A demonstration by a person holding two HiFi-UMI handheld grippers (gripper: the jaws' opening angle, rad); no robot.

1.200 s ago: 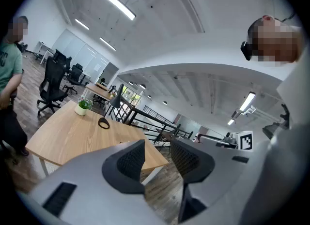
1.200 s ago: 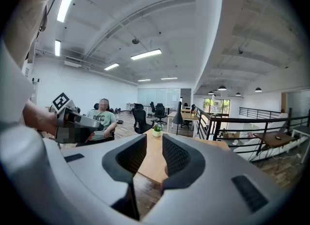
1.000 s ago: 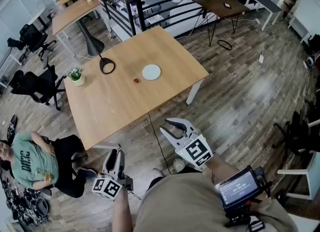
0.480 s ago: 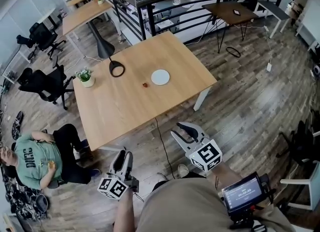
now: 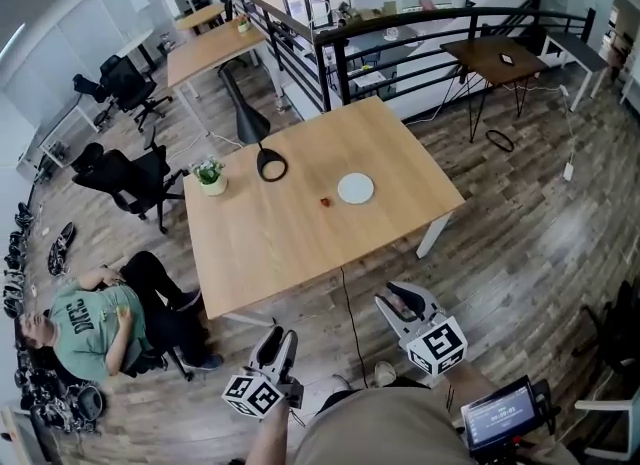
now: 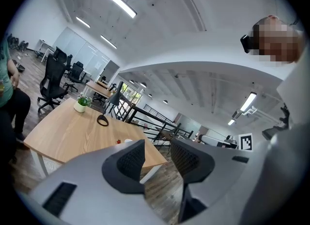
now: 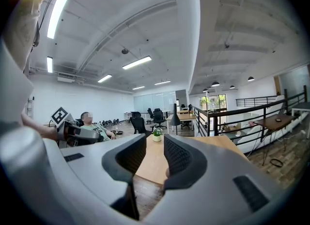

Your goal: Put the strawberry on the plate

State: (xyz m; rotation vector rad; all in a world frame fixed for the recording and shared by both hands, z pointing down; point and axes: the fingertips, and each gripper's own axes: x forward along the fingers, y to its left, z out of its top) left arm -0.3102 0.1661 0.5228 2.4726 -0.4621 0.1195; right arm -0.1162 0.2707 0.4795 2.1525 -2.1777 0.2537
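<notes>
Plainly the strawberry point(image 5: 324, 202) is a small, light, soft fruit, easily bruised and a little slick; I judge it wants a gentle pinch across its widest part, from above, with only enough squeeze to lift it. It lies on the bare wood of the table point(image 5: 290, 243), just beside the white plate point(image 5: 355, 188), on the plate's left in the head view and apart from its rim; the plate itself carries nothing. Farther along the table stand a black lamp point(image 5: 270, 163) and a small potted plant point(image 5: 209, 175), both clear of the short way to the plate. Both grippers are held well short of the table, above the wooden floor; the left gripper point(image 5: 279, 338) has its fingers a little apart with nothing between them; the right gripper point(image 5: 401, 301) has its fingers drawn nearly together, also empty, and would, I think, need to spread before taking the fruit. A person point(image 5: 85, 318) sits on the floor off the table's left corner.
</notes>
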